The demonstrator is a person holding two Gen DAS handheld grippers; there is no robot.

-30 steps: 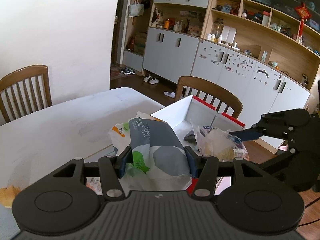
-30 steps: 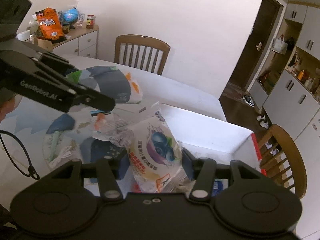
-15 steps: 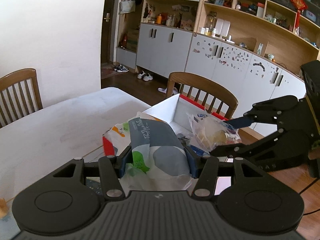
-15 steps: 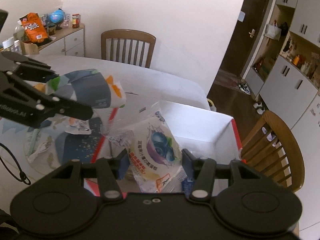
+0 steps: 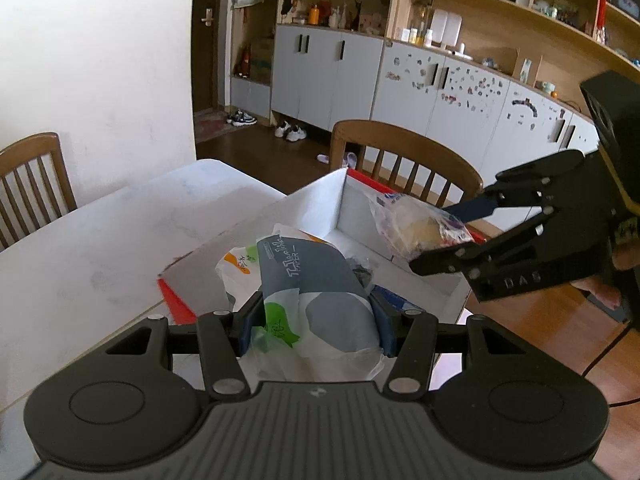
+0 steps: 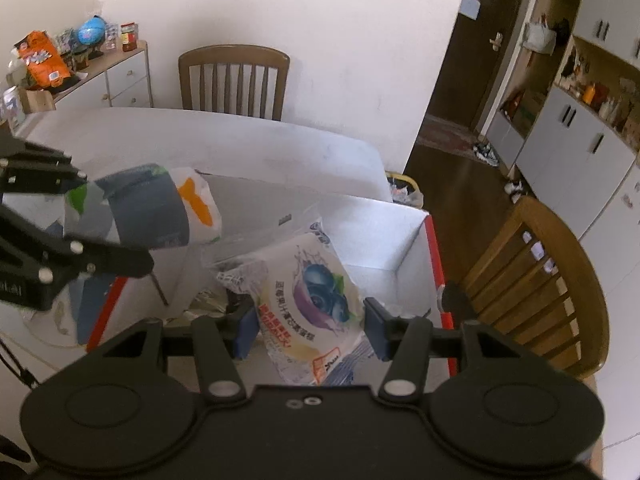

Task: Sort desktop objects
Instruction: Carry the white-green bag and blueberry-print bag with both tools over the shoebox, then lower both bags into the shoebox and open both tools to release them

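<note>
My left gripper (image 5: 316, 316) is shut on a pack of tissue paper (image 5: 312, 280), blue-grey and white with green and orange marks, and holds it above the open white box with red edges (image 5: 340, 204). The pack also shows in the right wrist view (image 6: 152, 212). My right gripper (image 6: 310, 326) is shut on a clear snack bag with a blueberry picture (image 6: 312, 292) and holds it over the same box (image 6: 412, 240). In the left wrist view the right gripper (image 5: 460, 236) holds that bag (image 5: 412, 228) above the box's far right side.
The box sits at the end of a white table (image 5: 100, 240). Wooden chairs stand close to the table (image 5: 404, 160) (image 6: 234, 80) (image 6: 548, 280). Dark small items lie inside the box (image 5: 362, 272). A patterned cloth lies on the table to the left (image 6: 60, 316).
Both grippers have moved with their bags from the table side to over the open box. Each grip is unchanged.
</note>
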